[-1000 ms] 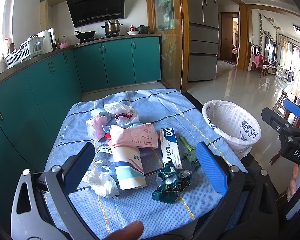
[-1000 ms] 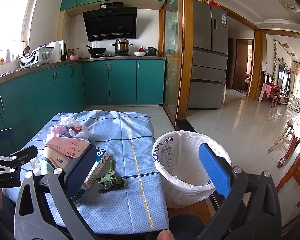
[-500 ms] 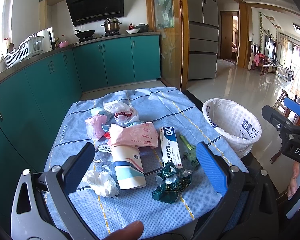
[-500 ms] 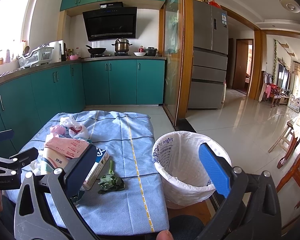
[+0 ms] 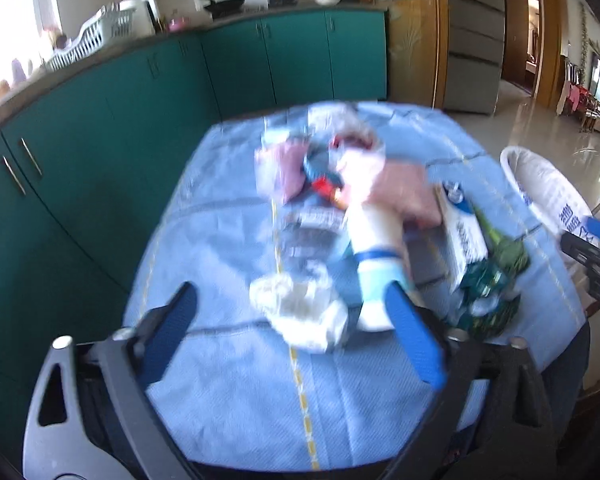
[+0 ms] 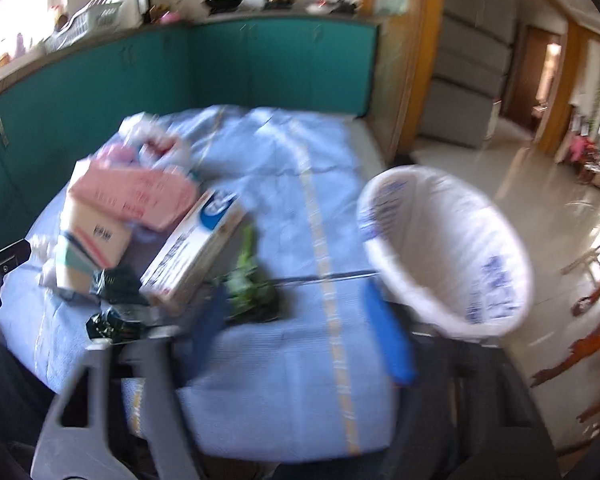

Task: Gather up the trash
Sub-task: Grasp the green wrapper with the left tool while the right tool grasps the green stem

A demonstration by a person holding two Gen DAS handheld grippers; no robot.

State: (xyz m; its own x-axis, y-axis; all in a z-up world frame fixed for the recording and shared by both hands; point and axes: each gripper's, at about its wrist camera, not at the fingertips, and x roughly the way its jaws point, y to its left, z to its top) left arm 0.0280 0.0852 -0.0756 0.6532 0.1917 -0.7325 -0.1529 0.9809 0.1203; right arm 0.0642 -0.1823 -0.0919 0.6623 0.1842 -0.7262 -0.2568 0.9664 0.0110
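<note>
Trash lies on a blue tablecloth (image 5: 228, 248). My left gripper (image 5: 296, 312) is open, its blue fingers either side of a crumpled white tissue (image 5: 300, 312), not touching. Behind it lie a white-blue paper cup (image 5: 374, 256), a pink pack (image 5: 404, 192), a white-blue box (image 5: 464, 232) and a dark green wrapper (image 5: 488, 300). My right gripper (image 6: 300, 316) is open and empty, just short of green vegetable scraps (image 6: 248, 280) beside the box (image 6: 196, 248). A white-lined bin (image 6: 448, 256) stands off the table's right edge. Both views are motion-blurred.
Teal kitchen cabinets (image 5: 100, 128) run along the left and back. A grey fridge (image 6: 476, 60) and a tiled floor (image 6: 540, 168) lie to the right. A wooden chair (image 6: 596, 320) stands right of the bin.
Both grippers have dipped down and forward towards the table. The left one now brackets the white tissue. The right one has neared the green scraps. Nothing has been taken hold of.
</note>
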